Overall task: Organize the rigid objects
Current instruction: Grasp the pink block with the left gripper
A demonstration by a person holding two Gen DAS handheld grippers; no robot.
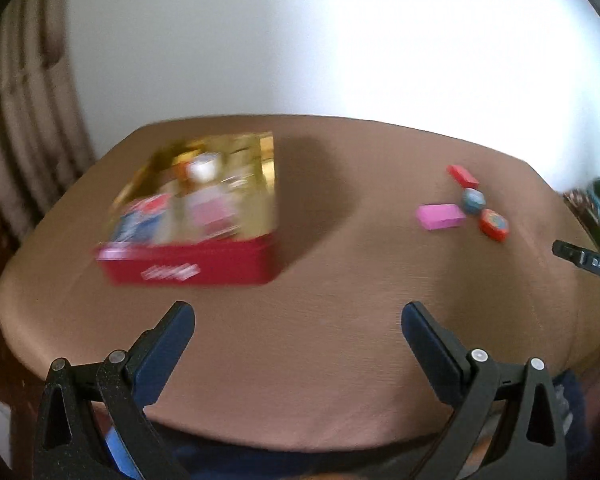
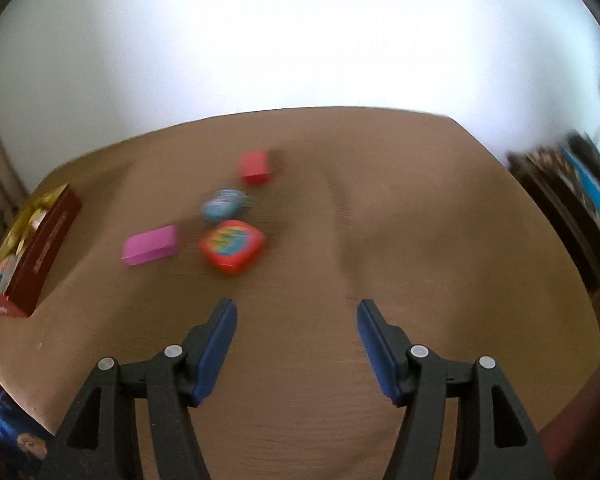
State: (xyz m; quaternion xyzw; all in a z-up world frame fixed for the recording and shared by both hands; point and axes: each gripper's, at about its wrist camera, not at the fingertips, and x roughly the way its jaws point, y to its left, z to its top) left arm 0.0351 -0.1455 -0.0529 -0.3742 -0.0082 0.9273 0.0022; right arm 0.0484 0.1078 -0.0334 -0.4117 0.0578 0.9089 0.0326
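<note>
A red tin box with a gold inside stands open on the left of the brown table, holding several small items; it also shows at the left edge of the right wrist view. Loose on the table lie a red block, a blue round piece, a pink block and an orange-red piece. My left gripper is open and empty, near the tin. My right gripper is open and empty, short of the orange-red piece.
The brown table has a rounded front edge near me and a white wall behind. A curtain hangs at the left. Dark shelving with books stands at the right. The right gripper's tip shows at the right edge.
</note>
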